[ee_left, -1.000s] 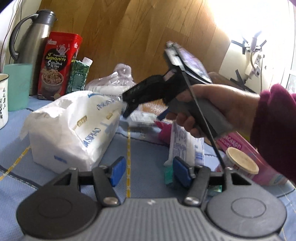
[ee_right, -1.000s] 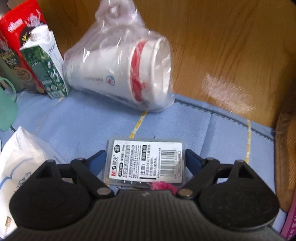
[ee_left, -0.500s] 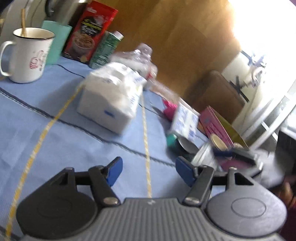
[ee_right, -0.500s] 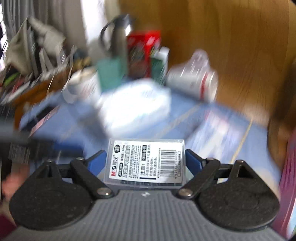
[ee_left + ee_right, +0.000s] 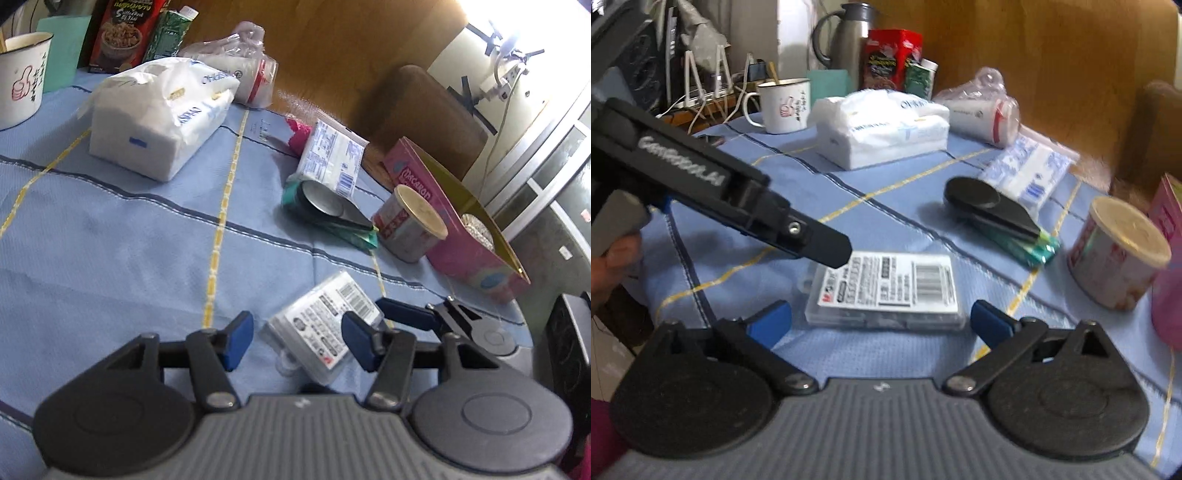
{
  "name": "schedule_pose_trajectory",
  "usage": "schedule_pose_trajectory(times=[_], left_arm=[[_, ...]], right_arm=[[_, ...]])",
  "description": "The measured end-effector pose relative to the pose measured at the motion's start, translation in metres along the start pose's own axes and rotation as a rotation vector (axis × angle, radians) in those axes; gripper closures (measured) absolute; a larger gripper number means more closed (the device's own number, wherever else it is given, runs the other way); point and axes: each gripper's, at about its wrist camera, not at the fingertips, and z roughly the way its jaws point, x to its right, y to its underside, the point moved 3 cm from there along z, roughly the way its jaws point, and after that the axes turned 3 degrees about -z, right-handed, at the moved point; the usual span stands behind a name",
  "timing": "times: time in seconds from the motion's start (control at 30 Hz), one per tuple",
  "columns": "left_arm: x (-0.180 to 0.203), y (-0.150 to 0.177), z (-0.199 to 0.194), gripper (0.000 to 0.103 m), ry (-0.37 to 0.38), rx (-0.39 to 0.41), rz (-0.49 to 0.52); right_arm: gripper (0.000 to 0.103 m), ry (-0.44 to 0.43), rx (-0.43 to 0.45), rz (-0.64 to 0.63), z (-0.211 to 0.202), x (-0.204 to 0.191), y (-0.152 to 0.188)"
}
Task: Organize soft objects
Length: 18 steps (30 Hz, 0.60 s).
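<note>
Clear plastic, barcode label up: the small case (image 5: pixel 320 331) lies flat on the blue cloth (image 5: pixel 110 240) in the left wrist view, w/ the left gripper (image 5: pixel 295 341) over it, jaws closing but pads not yet on it, so nothing held. A sec ago that gripper faced the white tissue pack (image 5: pixel 159 114); it has swung toward the case. Right wrist view: the right gripper (image 5: pixel 881 319) carried the case a sec ago; now its jaws are opening to full width, both pads clear of the case (image 5: pixel 886 290), which rests on the cloth betw. them. We judge it just released, a drop-off or handover to the left. Soft items, i.e. tissue pack (image 5: pixel 882 127) and wipes packet (image 5: pixel 1030 173), sit untouched further back.
</note>
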Motion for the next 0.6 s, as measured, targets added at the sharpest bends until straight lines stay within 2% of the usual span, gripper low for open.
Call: schedule_pose_trajectory(times=[0.07, 0.1, 0.23, 0.5, 0.6], left_arm=[[0.009, 0.001, 0.007, 0.053, 0.000, -0.003, 0.010], [0.015, 0.001, 0.009, 0.053, -0.011, -0.007, 0.023], [0.042, 0.003, 0.026, 0.053, 0.029, -0.060, 0.066], [0.141, 0.016, 0.090, 0.053, 0.184, -0.189, 0.254], [0.179, 0.006, 0.105, 0.053, 0.238, -0.199, 0.317]], right_arm=[[0.004, 0.002, 0.022, 0.032, 0.002, 0.003, 0.000], [0.011, 0.009, 0.037, 0.041, 0.001, 0.004, 0.001], [0.011, 0.054, 0.061, 0.101, -0.012, 0.011, 0.011], [0.012, 0.286, 0.116, 0.250, -0.075, 0.053, 0.065], [0.012, 0.382, 0.153, 0.309, -0.098, 0.075, 0.080]])
